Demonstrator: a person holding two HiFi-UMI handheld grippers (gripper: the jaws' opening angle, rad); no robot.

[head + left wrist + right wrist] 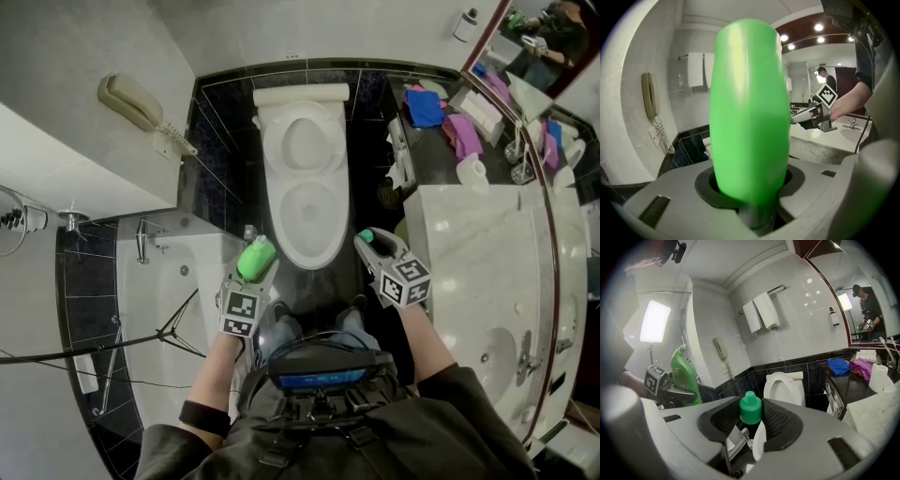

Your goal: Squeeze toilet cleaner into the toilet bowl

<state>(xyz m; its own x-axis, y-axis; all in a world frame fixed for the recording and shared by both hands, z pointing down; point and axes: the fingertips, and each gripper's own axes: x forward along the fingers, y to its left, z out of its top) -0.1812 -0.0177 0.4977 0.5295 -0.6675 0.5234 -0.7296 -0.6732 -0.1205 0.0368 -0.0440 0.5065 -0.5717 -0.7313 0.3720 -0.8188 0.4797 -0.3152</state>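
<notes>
The green toilet cleaner bottle (255,259) stands upright between the jaws of my left gripper (251,274), which is shut on it. In the left gripper view the bottle (750,112) fills the middle of the picture. My right gripper (372,244) is shut on the bottle's green cap (366,236), which also shows close up as the cap (750,408) in the right gripper view. The white toilet (302,178) lies just ahead between both grippers, lid up, bowl open. The uncapped bottle (684,373) shows at left in the right gripper view.
A wall phone (141,105) hangs at left above a bathtub (183,281). A marble counter (478,253) with a sink (502,352) runs along the right. Cloths (425,106) lie on the dark shelf. A black stand (141,337) leans over the tub.
</notes>
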